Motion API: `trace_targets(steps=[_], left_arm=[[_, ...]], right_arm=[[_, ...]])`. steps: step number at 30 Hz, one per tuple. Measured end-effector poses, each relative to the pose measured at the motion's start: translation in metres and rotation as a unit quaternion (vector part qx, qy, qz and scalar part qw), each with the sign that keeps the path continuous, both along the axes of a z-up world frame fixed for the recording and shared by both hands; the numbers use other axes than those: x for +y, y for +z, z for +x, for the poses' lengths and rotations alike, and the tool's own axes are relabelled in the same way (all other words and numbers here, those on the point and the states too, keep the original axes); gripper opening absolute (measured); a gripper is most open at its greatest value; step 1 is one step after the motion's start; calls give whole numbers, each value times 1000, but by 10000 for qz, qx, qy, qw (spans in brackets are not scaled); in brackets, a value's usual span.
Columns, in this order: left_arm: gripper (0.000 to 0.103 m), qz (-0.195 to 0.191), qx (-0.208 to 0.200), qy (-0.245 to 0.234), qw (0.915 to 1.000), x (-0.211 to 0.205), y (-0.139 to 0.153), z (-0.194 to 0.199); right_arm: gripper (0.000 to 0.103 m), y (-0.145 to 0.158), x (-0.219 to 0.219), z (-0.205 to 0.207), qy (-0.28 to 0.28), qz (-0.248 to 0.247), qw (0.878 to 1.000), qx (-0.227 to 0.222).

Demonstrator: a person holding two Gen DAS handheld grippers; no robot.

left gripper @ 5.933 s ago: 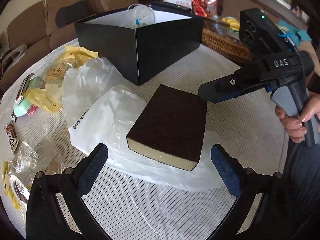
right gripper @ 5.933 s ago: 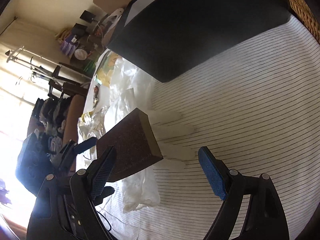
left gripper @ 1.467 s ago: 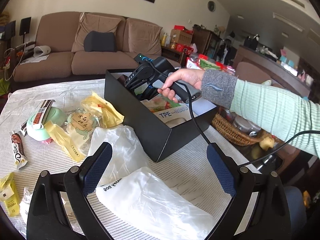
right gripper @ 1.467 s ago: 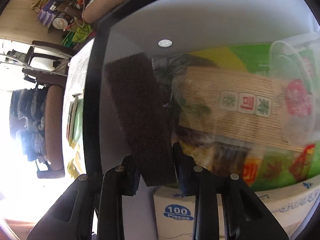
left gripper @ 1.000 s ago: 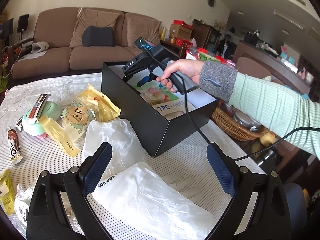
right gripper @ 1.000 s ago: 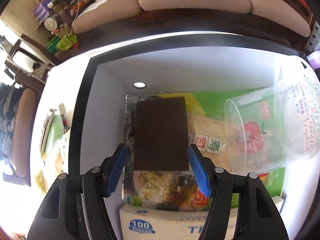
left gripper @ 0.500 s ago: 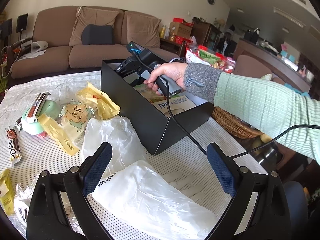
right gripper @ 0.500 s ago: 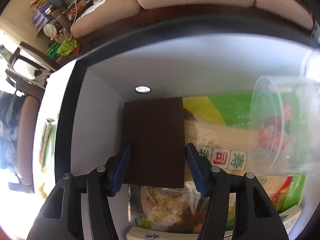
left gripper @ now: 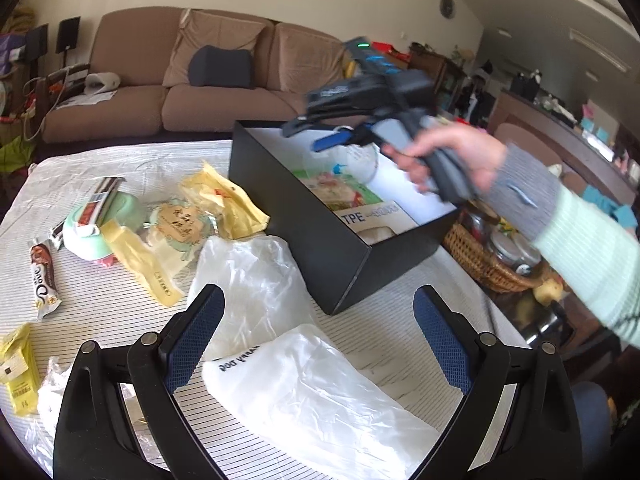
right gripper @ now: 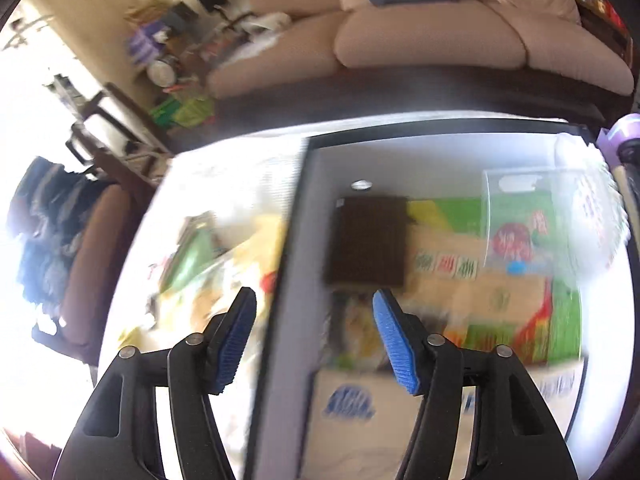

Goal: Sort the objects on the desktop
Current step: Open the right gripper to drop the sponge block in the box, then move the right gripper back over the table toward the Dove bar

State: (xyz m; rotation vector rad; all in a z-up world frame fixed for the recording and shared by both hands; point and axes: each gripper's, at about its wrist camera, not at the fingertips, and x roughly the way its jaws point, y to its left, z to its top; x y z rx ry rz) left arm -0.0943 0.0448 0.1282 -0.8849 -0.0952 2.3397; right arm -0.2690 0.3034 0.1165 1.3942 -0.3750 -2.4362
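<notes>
The brown sponge block (right gripper: 368,240) lies flat inside the black box (left gripper: 320,236), in the centre of the right wrist view, against the box's left inner wall and on top of packets already packed there. A clear plastic tub (right gripper: 520,224) sits to its right and a white carton (left gripper: 376,220) with blue lettering fills the near end of the box. The sponge's long axis runs roughly up and down the frame, in line with the claw's fingers.

The right claw (right gripper: 316,340) is above the box with its fingers moderately apart and nothing between them. One blue pad sits over the box, the other outside its left wall, so the claw straddles that wall. The sponge lies ahead of the pads and apart from them; that part of the sort looks finished. This view is smeared by motion, so finer detail is unreliable.

What remains lies outside the box. In the left wrist view the left claw (left gripper: 320,340) is spread wide and empty, low over the striped tablecloth (left gripper: 380,328), and directly in front of it are two white plastic bags (left gripper: 312,396). Further left are yellow snack packets (left gripper: 224,204), a green bowl (left gripper: 100,224) and a chocolate bar (left gripper: 44,276). The left claw is much nearer to all of these. The box's near corner stands between the right claw and the bags, so that hand would have to clear the wall first. A wicker basket (left gripper: 480,256) sits beyond the box at the right.
</notes>
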Motion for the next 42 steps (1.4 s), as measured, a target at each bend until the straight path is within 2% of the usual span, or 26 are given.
trace_targets(steps=[5,10,14,17,23,26,30,34,38,42], left_arm=[[95,-42,66,366,9993,-25,7,-2],[95,-376,166,790,9960,-59,9,-1],[95,-660,187,1103,9915,-94,4,0],[95,-835,39,1298,9880,-123,-4,0],[95,-718,-412,1657,9827,-177,-21,1],[95,-666,-673,1795,9792,-195,-32,0],[95,-891,-925,1835,9746,-202,-46,1],[95,-732,-955,1751,9772,-199,-43,4],[95,-605,-883,1728,9791,-191,-34,3],[96,-590,-854,1694,9801,-184,-29,1]], right_arm=[[73,32,-51,53,274,-238,9987,359],[80,45,-116,81,598,-3,9962,629],[80,34,-147,110,714,156,9949,689],[80,20,-166,124,721,191,9955,576],[80,-16,-201,143,681,42,9972,291],[80,-34,-213,148,598,-91,9981,128],[80,-57,-226,151,541,-186,9983,-123],[80,-68,-232,146,415,-95,9989,-180],[80,-64,-230,124,109,23,9999,14],[80,-58,-240,83,-97,745,9962,436]])
